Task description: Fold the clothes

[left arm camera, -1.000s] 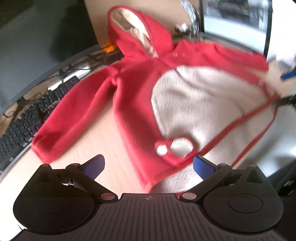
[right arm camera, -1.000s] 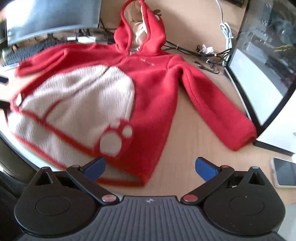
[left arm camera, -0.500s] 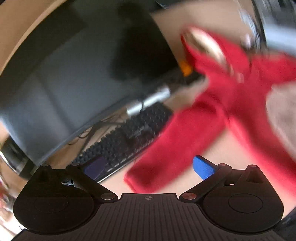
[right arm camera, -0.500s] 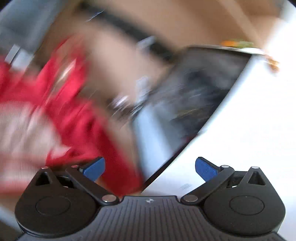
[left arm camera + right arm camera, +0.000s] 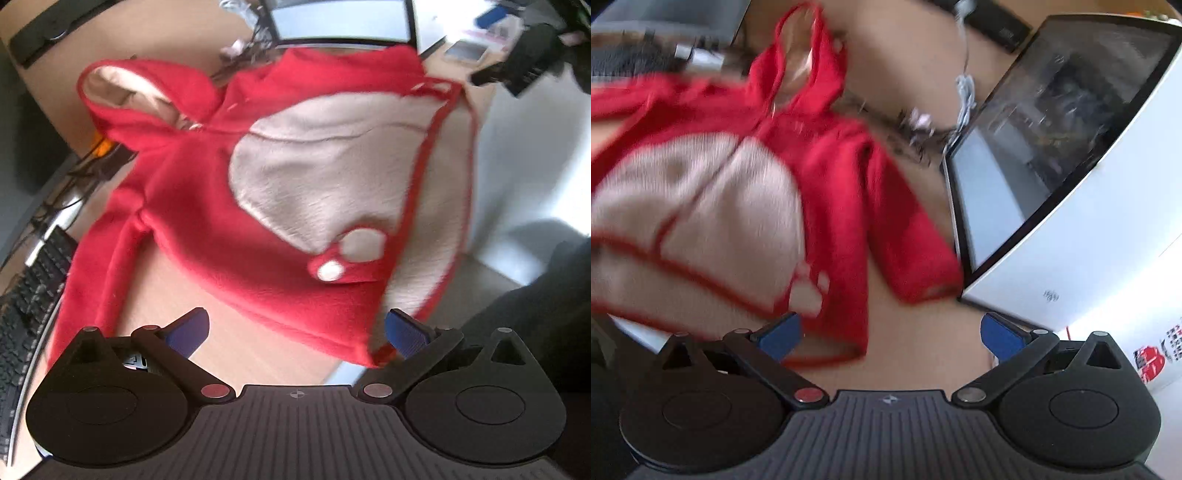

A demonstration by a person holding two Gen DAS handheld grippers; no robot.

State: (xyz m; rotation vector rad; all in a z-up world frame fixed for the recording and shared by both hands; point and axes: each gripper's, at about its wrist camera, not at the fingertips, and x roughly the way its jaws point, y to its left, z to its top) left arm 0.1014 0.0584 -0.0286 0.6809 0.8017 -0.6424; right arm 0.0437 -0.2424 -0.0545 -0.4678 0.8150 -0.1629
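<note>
Change since half a second ago: both cameras have swung back onto the red hoodie; the left view no longer faces the dark monitor, the right view no longer mostly the white wall.

Left wrist view
Left gripper (image 5: 297,328): released, blue pads spread wide, nothing between them, poised over the hem.
Hoodie (image 5: 207,206): spread flat on the wooden desk (image 5: 229,332), hood at upper left, beige belly panel at centre, one sleeve running down towards the lower left; its hem corner hangs over the desk edge.
Desk side: a black keyboard (image 5: 33,295) lies along the left, just beside the sleeve cuff; cables behind it.
Far side: a phone (image 5: 464,52) on the desk beyond the hoodie.

Right wrist view
Right gripper (image 5: 890,330): released, pads wide apart, empty, above the hem.
Hoodie (image 5: 842,206): blurred, hood upward, one sleeve reaching right to end near the monitor.
Monitor (image 5: 1052,122): dark screen, tilted, on the right.
Room: white wall (image 5: 1108,240) at right; tangled cables (image 5: 916,129) on the desk behind the hoodie.
</note>
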